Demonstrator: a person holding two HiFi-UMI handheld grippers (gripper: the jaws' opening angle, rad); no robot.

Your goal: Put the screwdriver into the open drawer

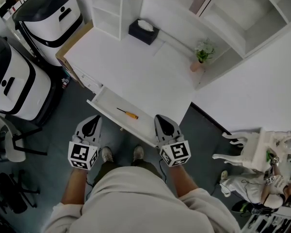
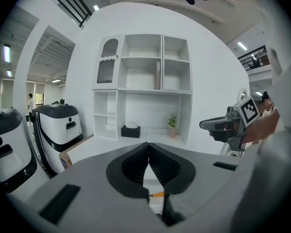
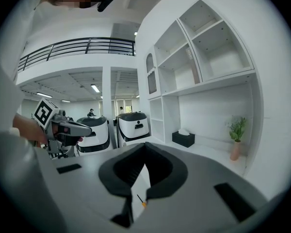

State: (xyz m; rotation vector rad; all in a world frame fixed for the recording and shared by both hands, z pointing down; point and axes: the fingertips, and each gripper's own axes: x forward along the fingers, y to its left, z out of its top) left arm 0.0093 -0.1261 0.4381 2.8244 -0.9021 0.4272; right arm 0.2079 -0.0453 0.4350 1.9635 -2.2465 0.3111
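Held left gripper (image 1: pixel 91 123) and right gripper (image 1: pixel 164 124) closed, nothing between jaws. Found screwdriver (image 1: pixel 128 113) lying flat inside open drawer (image 1: pixel 106 101), just ahead of both grippers, between them, touching neither.

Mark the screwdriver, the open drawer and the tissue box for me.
screwdriver (image 1: pixel 131 115): head view, on its orange handle.
open drawer (image 1: pixel 150 114): head view, on the bare floor right of the screwdriver.
tissue box (image 1: pixel 141 34): head view, on its black top.
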